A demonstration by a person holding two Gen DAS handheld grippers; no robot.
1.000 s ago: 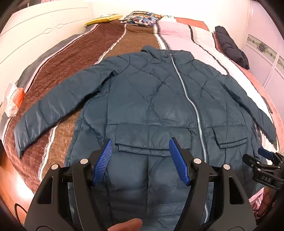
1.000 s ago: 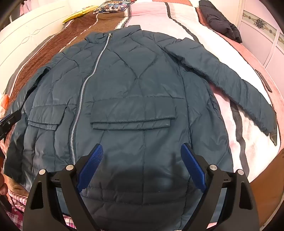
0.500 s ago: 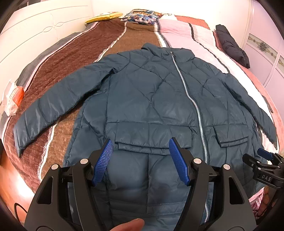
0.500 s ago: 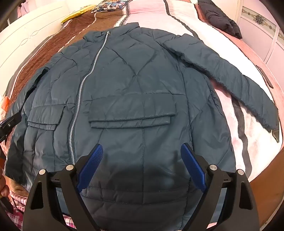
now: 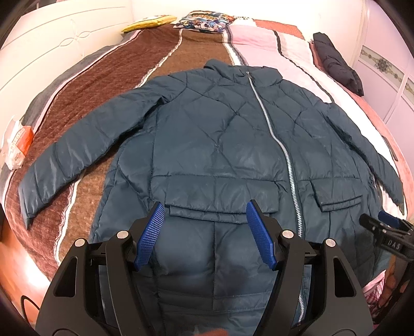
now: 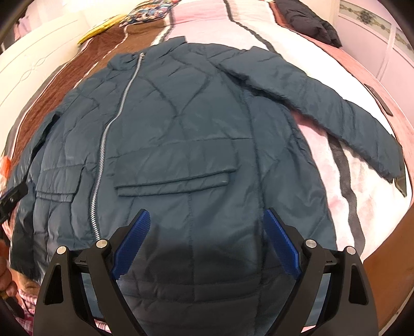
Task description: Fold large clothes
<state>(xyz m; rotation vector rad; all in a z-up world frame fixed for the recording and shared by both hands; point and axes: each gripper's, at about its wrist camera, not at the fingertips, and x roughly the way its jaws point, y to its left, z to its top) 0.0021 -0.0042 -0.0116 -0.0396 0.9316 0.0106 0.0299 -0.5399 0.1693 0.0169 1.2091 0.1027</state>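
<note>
A dark teal quilted jacket (image 5: 220, 144) lies flat and zipped on the bed, sleeves spread to both sides; it also shows in the right wrist view (image 6: 201, 134). My left gripper (image 5: 205, 234) is open and empty, hovering over the jacket's lower left front near a pocket flap. My right gripper (image 6: 207, 241) is open and empty over the lower right front. The right gripper's tip also shows at the right edge of the left wrist view (image 5: 383, 227).
The bed has a brown, pink and white striped blanket (image 5: 85, 88). A folded black garment (image 5: 336, 64) lies at the far right. Pillows (image 5: 204, 19) sit at the head. A white and orange packet (image 5: 16, 139) lies at the left edge. White cupboards (image 5: 385, 72) stand on the right.
Both grippers have drawn back and lifted a little, so the jacket sits lower in both views. The right wrist view has tilted slightly. Both stay open.
</note>
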